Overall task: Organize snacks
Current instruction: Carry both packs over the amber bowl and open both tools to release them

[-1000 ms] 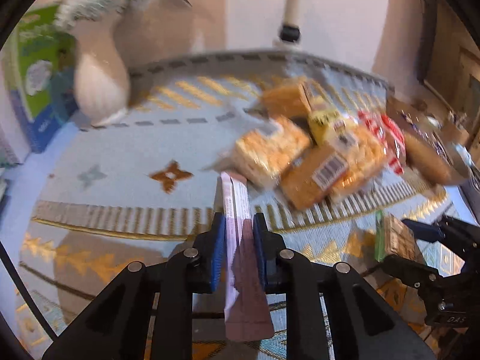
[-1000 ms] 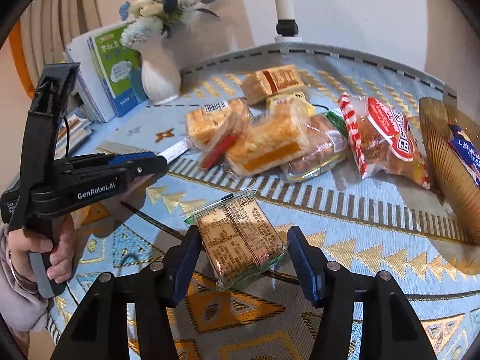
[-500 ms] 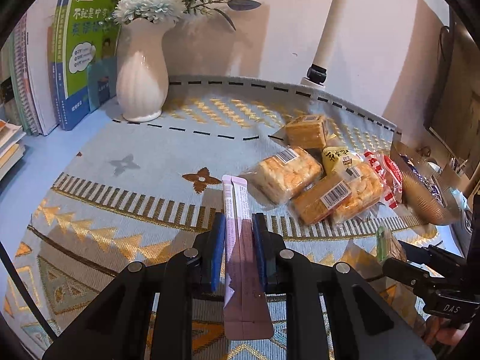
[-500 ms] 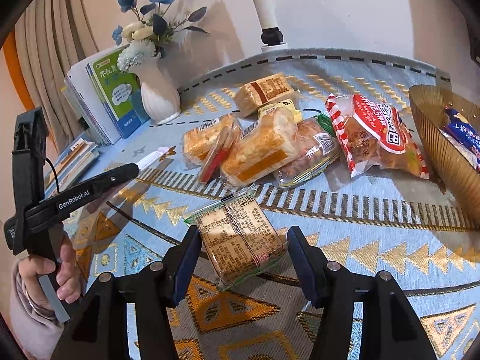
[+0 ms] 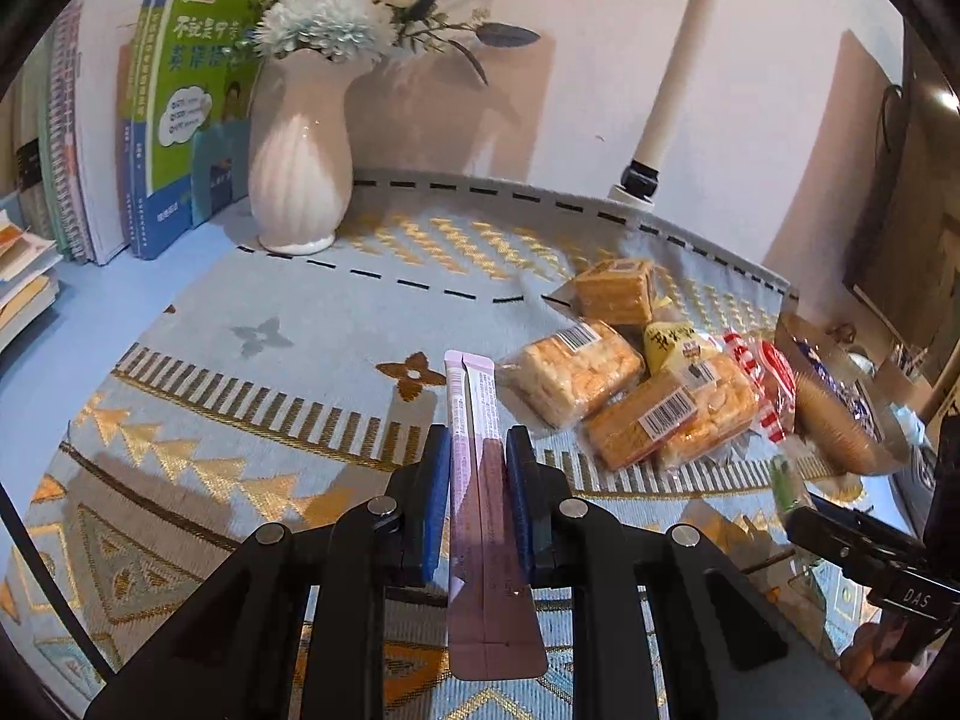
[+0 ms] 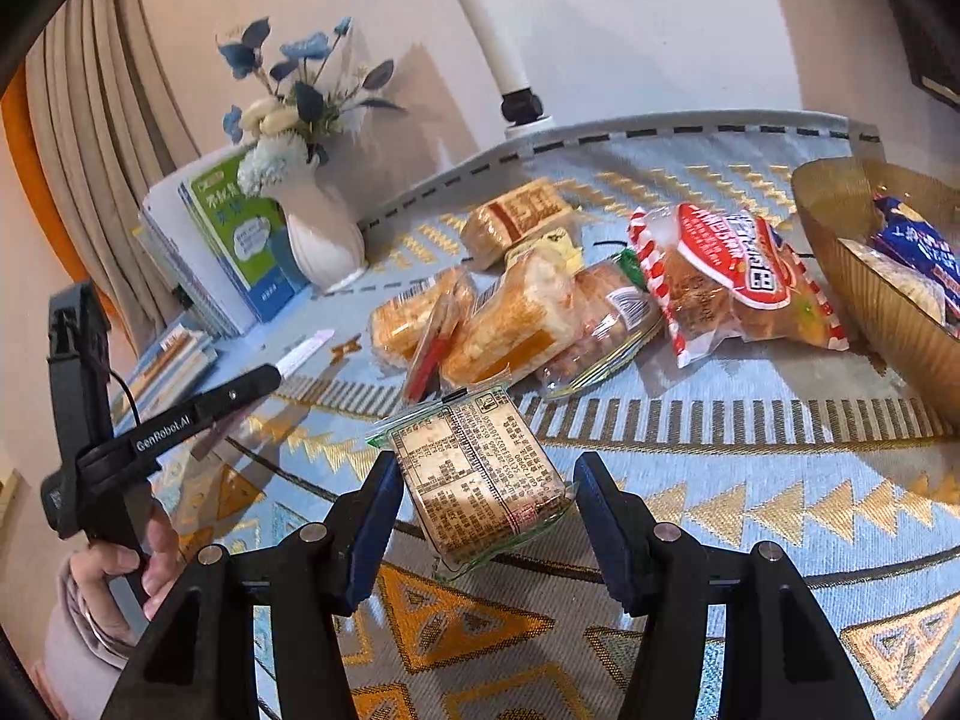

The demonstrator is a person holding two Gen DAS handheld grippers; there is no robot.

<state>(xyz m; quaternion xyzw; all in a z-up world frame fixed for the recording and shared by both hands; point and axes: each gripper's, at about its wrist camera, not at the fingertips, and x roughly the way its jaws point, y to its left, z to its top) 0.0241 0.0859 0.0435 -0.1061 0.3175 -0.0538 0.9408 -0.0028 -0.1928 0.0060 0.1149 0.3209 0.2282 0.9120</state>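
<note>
pinching pink stick pack [image 5: 477, 450] in left gripper [image 5: 478, 468]; right gripper [image 6: 486, 501] clamps biscuit pack [image 6: 477, 468].

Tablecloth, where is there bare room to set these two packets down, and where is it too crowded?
Bare cloth lies between the white vase and the snack pile, and along the near edge under both grippers. Another bare strip runs in front of the red-and-white bag, beside the amber bowl. The pile itself is crowded, packets overlapping.
</note>
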